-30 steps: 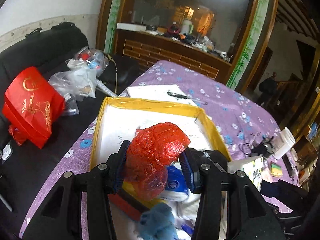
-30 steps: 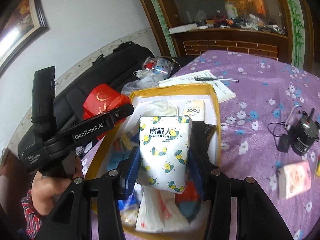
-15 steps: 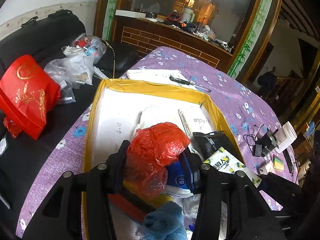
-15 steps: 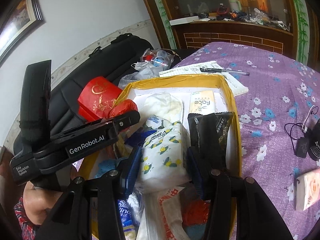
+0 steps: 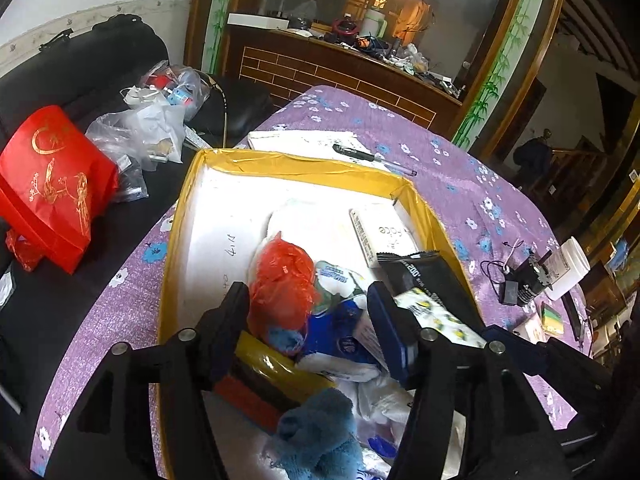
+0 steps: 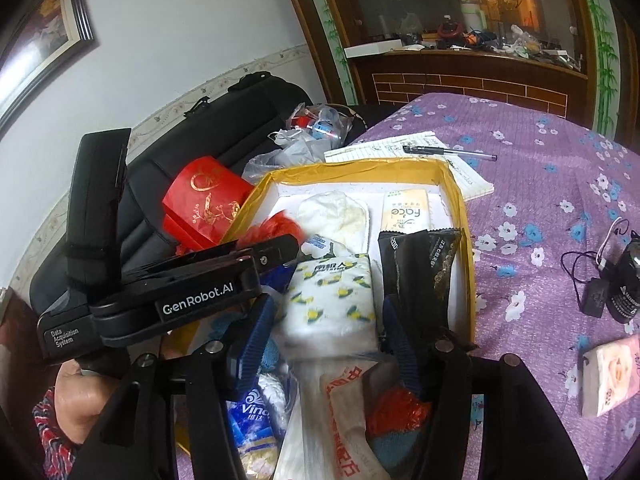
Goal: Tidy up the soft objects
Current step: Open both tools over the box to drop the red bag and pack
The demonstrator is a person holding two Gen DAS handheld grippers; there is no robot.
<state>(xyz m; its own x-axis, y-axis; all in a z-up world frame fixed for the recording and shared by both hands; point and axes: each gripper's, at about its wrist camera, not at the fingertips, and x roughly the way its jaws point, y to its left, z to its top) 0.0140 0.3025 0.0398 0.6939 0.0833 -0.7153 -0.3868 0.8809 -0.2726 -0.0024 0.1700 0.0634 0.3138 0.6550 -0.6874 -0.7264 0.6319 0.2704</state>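
A yellow-rimmed box (image 5: 304, 166) with a white floor sits on the purple table and holds several soft packs. My left gripper (image 5: 310, 300) is open over the box; the crumpled red plastic bag (image 5: 282, 280) lies loose inside, against the left finger. My right gripper (image 6: 328, 316) is open around the white tissue pack with lemon print (image 6: 334, 300), which rests in the box (image 6: 356, 168) and no longer looks squeezed. The tissue pack also shows in the left wrist view (image 5: 434, 312). A black pouch (image 6: 420, 264), a "face" pack (image 6: 406, 212) and a blue cloth (image 5: 316, 436) lie in the box too.
A notepad with a pen (image 5: 372, 156) lies behind the box. A red gift bag (image 5: 52, 184) and clear plastic bags (image 5: 144, 132) sit on the black sofa at left. A black device with cable (image 6: 620, 288) and a pink tissue pack (image 6: 610, 376) lie on the table at right.
Both grippers moved down into the box and opened. The red bag and the lemon tissue pack were let go and now lie in the box.
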